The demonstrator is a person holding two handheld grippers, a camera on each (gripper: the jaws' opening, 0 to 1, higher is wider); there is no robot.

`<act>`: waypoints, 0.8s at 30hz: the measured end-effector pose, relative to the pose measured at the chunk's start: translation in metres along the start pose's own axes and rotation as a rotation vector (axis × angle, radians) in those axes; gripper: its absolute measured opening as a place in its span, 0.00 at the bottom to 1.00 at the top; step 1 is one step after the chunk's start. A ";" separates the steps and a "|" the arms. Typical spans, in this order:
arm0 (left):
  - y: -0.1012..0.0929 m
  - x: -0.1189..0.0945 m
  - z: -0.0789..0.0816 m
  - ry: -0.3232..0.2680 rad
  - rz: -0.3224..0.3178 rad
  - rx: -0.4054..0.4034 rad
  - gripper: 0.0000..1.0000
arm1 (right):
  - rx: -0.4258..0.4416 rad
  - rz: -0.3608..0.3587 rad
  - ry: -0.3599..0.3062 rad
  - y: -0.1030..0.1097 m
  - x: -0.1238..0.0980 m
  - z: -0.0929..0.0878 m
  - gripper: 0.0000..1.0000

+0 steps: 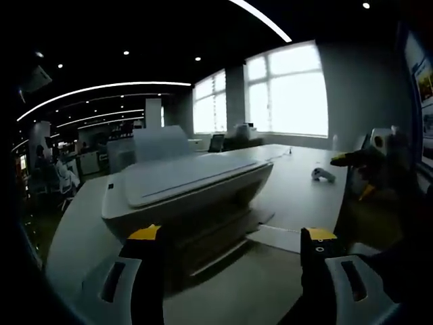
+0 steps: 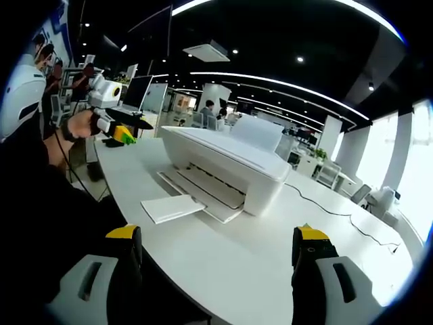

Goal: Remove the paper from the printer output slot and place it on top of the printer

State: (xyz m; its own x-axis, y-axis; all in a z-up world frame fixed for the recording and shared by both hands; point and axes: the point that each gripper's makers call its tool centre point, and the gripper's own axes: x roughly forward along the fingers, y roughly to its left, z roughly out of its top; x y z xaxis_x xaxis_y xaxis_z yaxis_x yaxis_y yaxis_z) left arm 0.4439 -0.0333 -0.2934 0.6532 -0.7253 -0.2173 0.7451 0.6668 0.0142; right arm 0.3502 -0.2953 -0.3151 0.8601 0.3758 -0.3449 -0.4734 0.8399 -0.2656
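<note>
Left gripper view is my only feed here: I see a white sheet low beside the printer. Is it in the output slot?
Observer: The right gripper view faces the printer's front. The paper lies flat at the outer end of the output tray, not on top of the printer.
Operator: Is the right claw holding anything?
Observer: No. The right claw is open, with bare table between its jaws, short of the paper.
Operator: Anything behind the printer?
Observer: A thin cable runs from it across the table.
</note>
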 end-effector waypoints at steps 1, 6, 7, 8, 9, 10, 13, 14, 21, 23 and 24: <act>0.000 -0.001 0.000 0.000 0.001 0.002 0.85 | 0.001 -0.001 0.002 -0.001 0.000 -0.001 0.87; -0.001 -0.004 -0.002 0.006 0.005 0.009 0.85 | 0.003 -0.001 0.002 -0.001 0.000 -0.001 0.87; -0.001 -0.004 -0.003 0.006 0.005 0.010 0.85 | 0.002 -0.002 0.003 -0.001 0.000 -0.001 0.87; -0.001 -0.005 -0.003 0.006 0.004 0.010 0.85 | 0.002 -0.004 0.004 -0.001 0.000 -0.002 0.87; -0.001 -0.005 -0.004 0.007 0.004 0.009 0.85 | 0.003 -0.003 0.004 -0.001 0.000 -0.002 0.87; -0.002 -0.006 -0.004 0.007 0.004 0.009 0.85 | 0.004 -0.002 0.003 -0.001 0.000 -0.002 0.87; -0.001 -0.009 -0.005 0.009 0.006 0.007 0.85 | 0.004 -0.003 0.005 -0.001 0.000 -0.002 0.87; -0.001 -0.010 -0.006 0.008 0.007 0.006 0.85 | 0.004 -0.003 0.005 -0.001 0.000 -0.002 0.87; -0.004 -0.015 -0.008 0.010 0.003 -0.003 0.85 | 0.004 -0.004 0.003 -0.001 0.001 -0.002 0.87; -0.005 -0.016 -0.008 0.010 0.004 -0.001 0.85 | 0.003 -0.004 0.003 -0.001 0.000 -0.002 0.87; -0.005 -0.017 -0.008 0.009 0.004 -0.001 0.85 | 0.003 -0.003 0.002 -0.001 0.000 -0.002 0.87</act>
State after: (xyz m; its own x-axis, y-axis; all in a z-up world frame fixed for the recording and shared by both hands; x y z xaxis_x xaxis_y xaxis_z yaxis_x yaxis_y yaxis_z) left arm 0.4278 -0.0232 -0.2973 0.6548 -0.7213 -0.2258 0.7425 0.6697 0.0140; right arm 0.3504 -0.2964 -0.3164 0.8613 0.3725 -0.3456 -0.4701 0.8423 -0.2637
